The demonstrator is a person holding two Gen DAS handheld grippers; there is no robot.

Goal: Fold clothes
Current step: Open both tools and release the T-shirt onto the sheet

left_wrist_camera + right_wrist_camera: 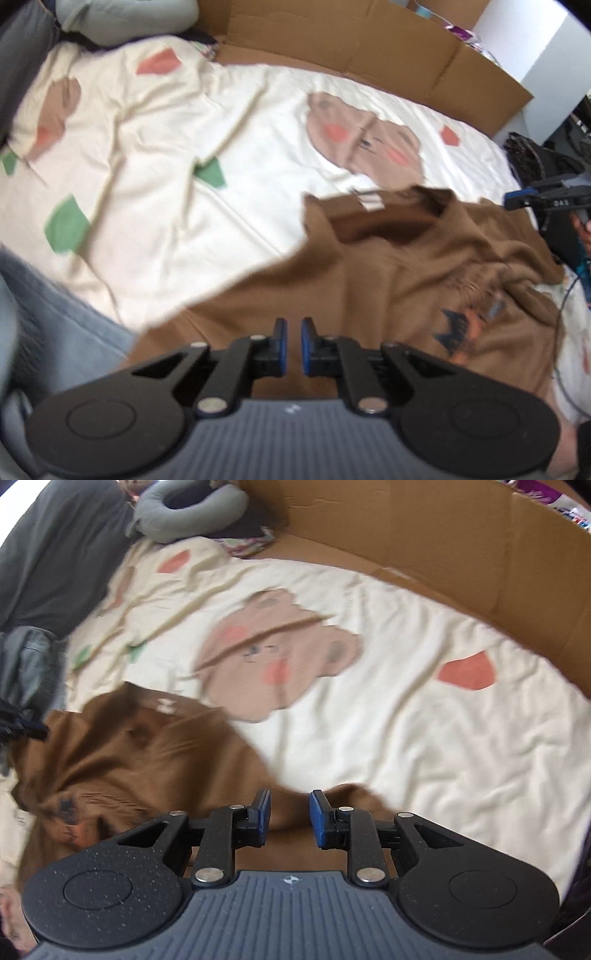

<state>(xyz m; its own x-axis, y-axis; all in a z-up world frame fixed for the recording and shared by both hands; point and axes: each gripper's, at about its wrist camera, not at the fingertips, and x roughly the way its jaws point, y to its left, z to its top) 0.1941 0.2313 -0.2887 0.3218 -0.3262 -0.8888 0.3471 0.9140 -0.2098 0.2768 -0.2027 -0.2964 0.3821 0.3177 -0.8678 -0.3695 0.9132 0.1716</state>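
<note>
While a brown T-shirt (388, 273) lies rumpled, collar at twelve o'clock, on the bear-print bedsheet (221, 147), the left tool (292, 341) hovers nearly closed and the right tool (290, 818) narrowly parted, both empty. It likely needs flattening next.

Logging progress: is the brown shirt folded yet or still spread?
Not folded: the brown shirt lies rumpled and loosely spread on the bedsheet, collar and front print both showing.
</note>
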